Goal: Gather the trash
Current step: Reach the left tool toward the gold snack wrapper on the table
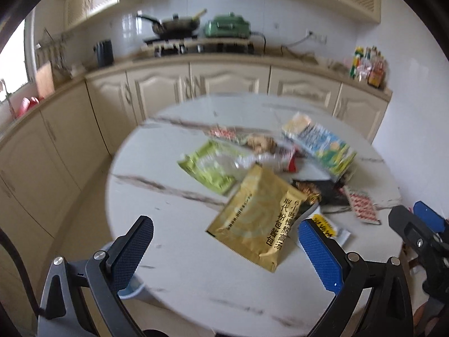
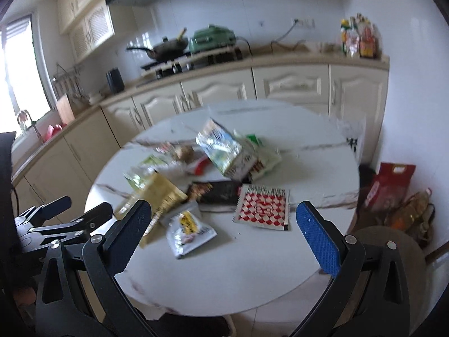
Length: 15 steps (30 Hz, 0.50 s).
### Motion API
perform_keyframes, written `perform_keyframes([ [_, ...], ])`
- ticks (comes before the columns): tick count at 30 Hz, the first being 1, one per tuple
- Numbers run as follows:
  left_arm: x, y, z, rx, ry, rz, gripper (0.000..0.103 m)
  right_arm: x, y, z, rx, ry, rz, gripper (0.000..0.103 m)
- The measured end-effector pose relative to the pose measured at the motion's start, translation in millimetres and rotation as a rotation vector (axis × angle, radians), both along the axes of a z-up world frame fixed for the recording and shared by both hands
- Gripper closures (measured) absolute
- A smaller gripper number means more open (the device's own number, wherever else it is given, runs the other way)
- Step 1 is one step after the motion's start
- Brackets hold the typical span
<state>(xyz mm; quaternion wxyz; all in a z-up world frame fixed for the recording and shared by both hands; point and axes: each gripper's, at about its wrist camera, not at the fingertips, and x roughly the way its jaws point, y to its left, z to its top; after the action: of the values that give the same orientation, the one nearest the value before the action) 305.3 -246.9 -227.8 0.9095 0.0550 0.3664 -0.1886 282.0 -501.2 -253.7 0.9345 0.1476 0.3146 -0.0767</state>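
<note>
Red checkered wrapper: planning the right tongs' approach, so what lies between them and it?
Only bare table, seen in the right wrist view; right tongs open short of the red checkered wrapper.

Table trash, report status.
Left gripper open, empty. Right gripper open, empty. Wrappers on round table untouched; gold packet nearest left. Nothing blocking.
</note>
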Motion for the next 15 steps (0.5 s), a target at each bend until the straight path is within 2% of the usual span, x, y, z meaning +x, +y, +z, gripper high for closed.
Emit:
perform_keyframes([
  [4, 24.9, -8.8, -17.7, -0.011, 0.067, 0.001, 0.001, 14.8, -3.0, -23.5, 0.008, 0.058, 0.008, 0.0],
  [9, 42.8, -11.4, -31.3, -0.023, 0.096, -0.026, 0.001, 23.7, 3.1, -37.9, -0.005, 0.095, 0.015, 0.0],
  [12, 49.2, -9.2, -36.2, -0.049, 0.085, -0.033, 0.006, 26.3, 4.7, -41.7, -0.006, 0.101, 0.018, 0.0],
  [14, 52.3, -11.8, -39.6, -0.054, 0.064, -0.051, 0.038, 26.6, 6.3, -43.0, -0.011, 0.104, 0.018, 0.0],
  [15, 52.4, -9.6, -38.0, -0.087, 0.069, -0.087, 0.047, 26.5, 6.7, -43.3, -0.013, 0.105, 0.019, 0.0],
])
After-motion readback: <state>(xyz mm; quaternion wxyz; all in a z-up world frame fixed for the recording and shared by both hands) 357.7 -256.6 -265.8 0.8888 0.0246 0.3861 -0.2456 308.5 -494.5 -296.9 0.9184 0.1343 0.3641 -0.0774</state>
